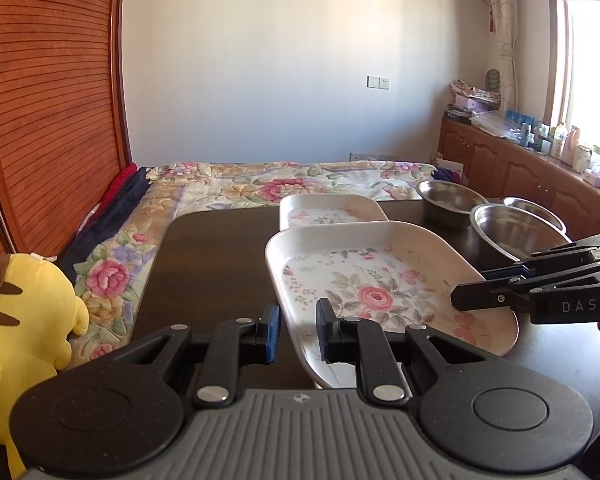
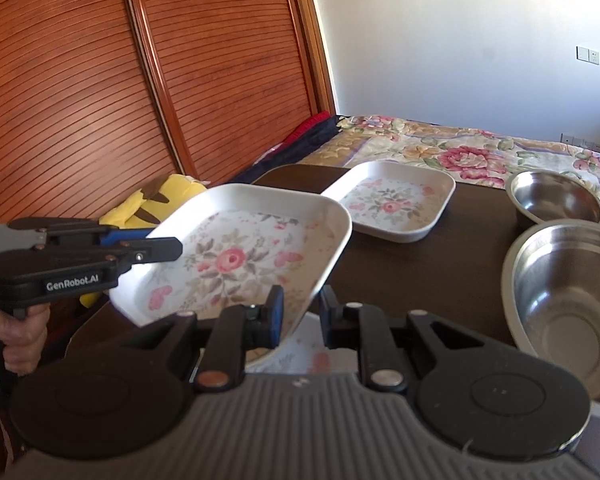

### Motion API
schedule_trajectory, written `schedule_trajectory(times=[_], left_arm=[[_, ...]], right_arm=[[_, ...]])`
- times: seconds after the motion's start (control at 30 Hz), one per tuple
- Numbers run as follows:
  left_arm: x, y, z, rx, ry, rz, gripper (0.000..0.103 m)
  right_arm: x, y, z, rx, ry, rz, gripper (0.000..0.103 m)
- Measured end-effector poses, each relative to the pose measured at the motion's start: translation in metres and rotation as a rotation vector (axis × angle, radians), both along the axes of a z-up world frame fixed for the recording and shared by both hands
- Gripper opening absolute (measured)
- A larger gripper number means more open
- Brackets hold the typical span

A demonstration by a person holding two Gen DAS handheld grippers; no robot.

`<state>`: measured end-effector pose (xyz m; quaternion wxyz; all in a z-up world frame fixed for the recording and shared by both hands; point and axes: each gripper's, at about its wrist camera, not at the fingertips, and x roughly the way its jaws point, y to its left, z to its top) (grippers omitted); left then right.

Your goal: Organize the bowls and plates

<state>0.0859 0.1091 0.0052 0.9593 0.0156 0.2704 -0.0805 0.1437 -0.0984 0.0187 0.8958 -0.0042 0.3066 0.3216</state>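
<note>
A white square plate with a rose print (image 1: pixel 380 284) (image 2: pixel 236 260) is held tilted above the dark table by both grippers. My left gripper (image 1: pixel 298 332) is shut on its left rim; it shows from the side in the right wrist view (image 2: pixel 156 246). My right gripper (image 2: pixel 300 314) is shut on its right rim, seen also in the left wrist view (image 1: pixel 472 298). A second matching plate (image 1: pixel 332 210) (image 2: pixel 396 200) lies flat on the table behind it. Two steel bowls, a far one (image 1: pixel 448 198) (image 2: pixel 556 200) and a near one (image 1: pixel 516 232) (image 2: pixel 568 296), stand at the right.
The dark table (image 1: pixel 212 264) (image 2: pixel 440 272) stands against a bed with a floral cover (image 1: pixel 260 184). A yellow plush toy (image 1: pixel 24 312) sits at the left, by a wooden slatted wardrobe (image 2: pixel 100 80). A cluttered wooden cabinet (image 1: pixel 540 168) runs along the right wall.
</note>
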Motion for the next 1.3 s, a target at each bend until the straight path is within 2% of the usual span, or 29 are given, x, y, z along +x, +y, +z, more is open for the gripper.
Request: schedule_trajectory(times=[0.57,1.3], left_arm=[[-0.031,-0.016,-0.019,-0.018,0.048,-0.024,0.019],[-0.025,-0.023,-0.042,0.017,0.076,-0.017,0.019]], right_arm=[[-0.034,-0.016,-0.006,-0.032,-0.006,-0.019,0.021],[-0.044,-0.014,-0.023,-0.044,0.026,-0.056,0.021]])
